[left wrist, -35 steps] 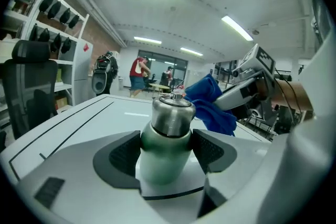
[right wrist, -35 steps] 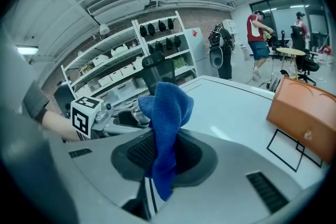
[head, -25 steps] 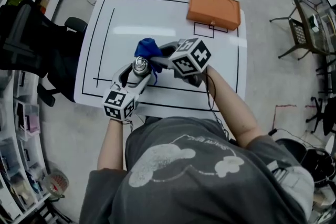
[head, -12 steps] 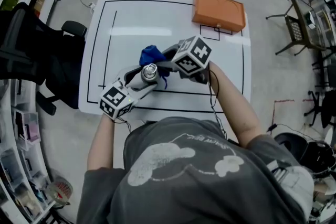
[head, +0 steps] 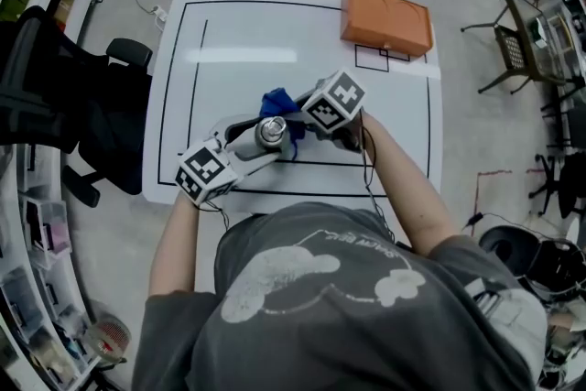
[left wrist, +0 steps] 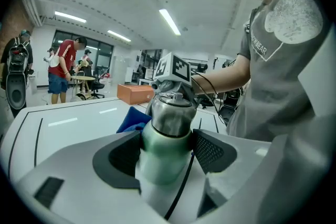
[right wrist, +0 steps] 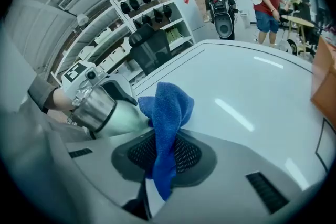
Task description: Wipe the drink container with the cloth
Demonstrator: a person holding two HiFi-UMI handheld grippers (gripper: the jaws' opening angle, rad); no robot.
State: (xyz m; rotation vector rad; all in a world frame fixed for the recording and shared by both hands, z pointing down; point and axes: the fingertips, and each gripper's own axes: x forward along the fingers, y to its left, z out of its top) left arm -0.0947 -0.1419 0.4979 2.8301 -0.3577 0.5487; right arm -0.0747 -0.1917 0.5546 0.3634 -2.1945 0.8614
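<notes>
Clamping the green, steel-capped drink bottle [right wrist: 105,107] in our left gripper [left wrist: 167,152], we see it at ten o'clock of our right gripper [right wrist: 163,157], which pinches the blue terry cloth [right wrist: 169,105].

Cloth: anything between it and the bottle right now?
Nothing visible. The cloth, pinched in the right gripper, seems to press against the side of the bottle, which the left gripper clamps.
</notes>
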